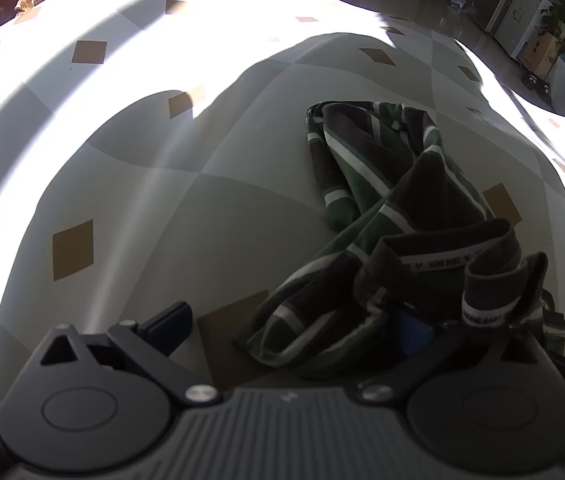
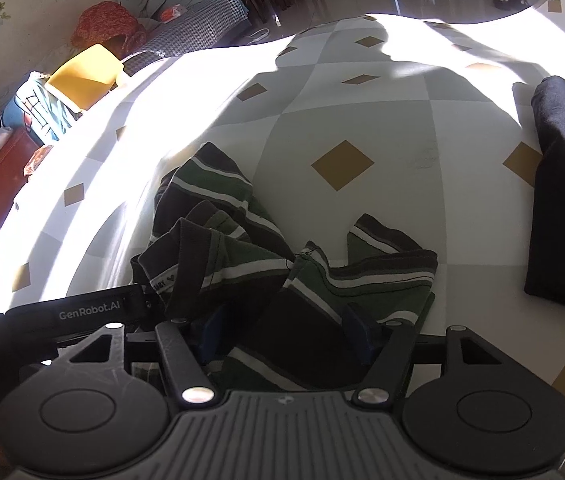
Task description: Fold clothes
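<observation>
A crumpled green, dark and white striped garment [image 1: 378, 216] lies on the checked tablecloth [image 1: 130, 208]. My left gripper [image 1: 292, 326] stands wide open at the garment's near end. Its left finger [image 1: 170, 326] is over bare cloth, and the garment's dark lettered band drapes over its blue right pad [image 1: 414, 338]. In the right wrist view the same garment [image 2: 242, 248] is bunched just ahead. My right gripper [image 2: 284, 332] has its jaws apart, with a slack fold of the garment lying between the pads [image 2: 212, 336]; they do not press on it.
A folded dark navy cloth [image 2: 562, 200] sits on the table at the right. A black bar marked GenRobot.AI [image 2: 82, 314] reaches in from the left. Beyond the table's left edge [image 2: 42, 148] are a sofa and a cluttered heap. Bright sun strips cross the tablecloth.
</observation>
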